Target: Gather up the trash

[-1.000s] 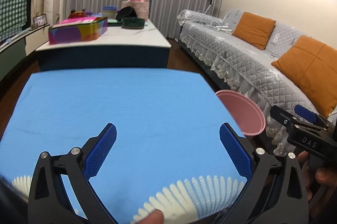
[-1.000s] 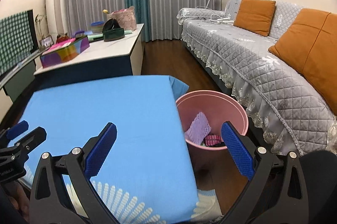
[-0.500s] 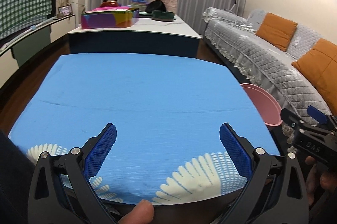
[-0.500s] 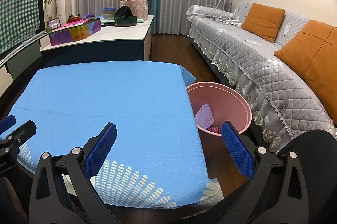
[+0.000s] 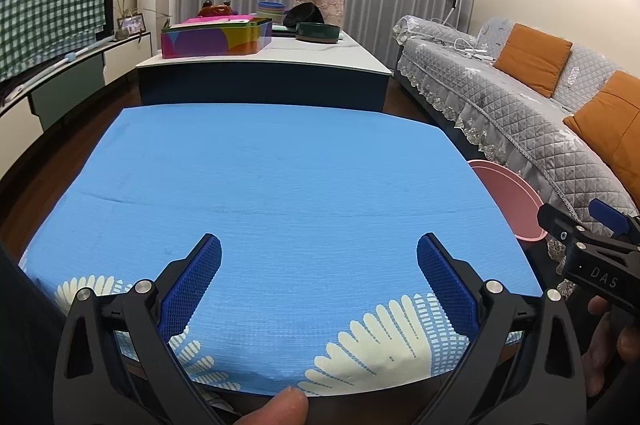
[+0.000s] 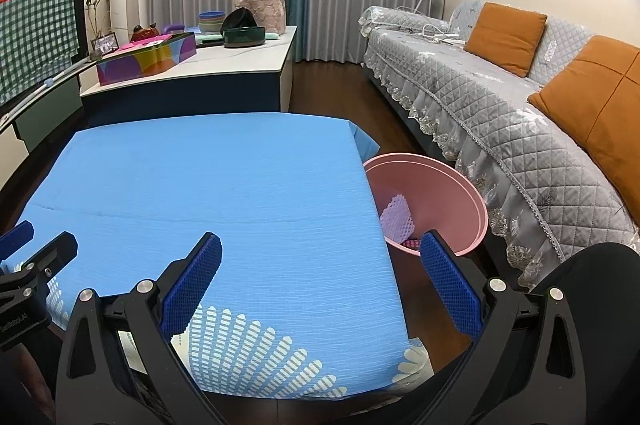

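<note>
A pink bin stands on the floor at the right side of a table under a blue cloth. Inside the bin lie a pale purple foam net and a small pink item. In the left wrist view only the bin's rim shows past the cloth. My left gripper is open and empty above the near edge of the table. My right gripper is open too, holding nothing, over the table's near right corner. No trash shows on the cloth.
A grey quilted sofa with orange cushions runs along the right, close to the bin. Beyond the blue table stands a white-topped low table with a colourful box and bowls. A thumb shows at the bottom edge.
Both grippers have drawn back and risen from the table, so more of the blue cloth and its white-patterned near edge shows. Both stay open and empty.
</note>
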